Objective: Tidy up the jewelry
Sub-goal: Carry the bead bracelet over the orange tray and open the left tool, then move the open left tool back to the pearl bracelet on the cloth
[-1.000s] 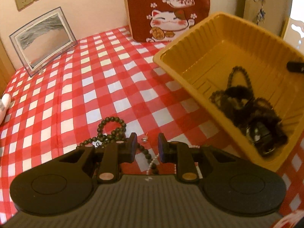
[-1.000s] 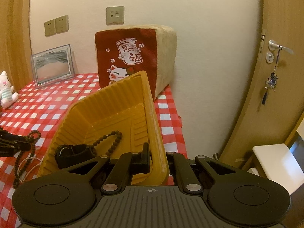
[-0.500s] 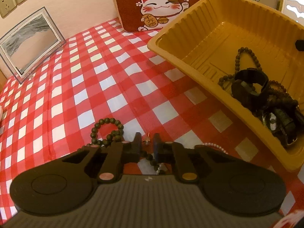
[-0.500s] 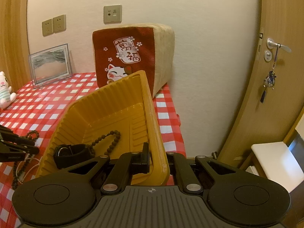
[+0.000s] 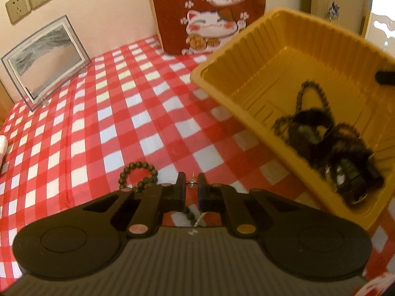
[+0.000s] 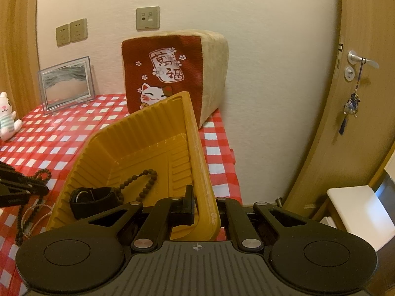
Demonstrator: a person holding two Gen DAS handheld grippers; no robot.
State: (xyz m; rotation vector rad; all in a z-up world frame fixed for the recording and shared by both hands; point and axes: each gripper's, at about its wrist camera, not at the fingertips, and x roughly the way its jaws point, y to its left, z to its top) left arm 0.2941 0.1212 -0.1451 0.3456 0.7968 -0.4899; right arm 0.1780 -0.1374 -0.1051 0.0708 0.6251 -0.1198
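Yellow tray [image 6: 197, 148], rim pinched by right gripper [image 6: 205, 207]; left gripper [image 5: 191, 185] nearly closed on small earring [image 5: 192, 183], beads [image 5: 138, 172] beside; tray contents blurred.

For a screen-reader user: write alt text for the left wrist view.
The left gripper has its fingers nearly shut around a small metal stud, above a red-and-white checked tablecloth. A dark bead bracelet lies just left of them; a tilted yellow tray on the right holds dark jewelry.
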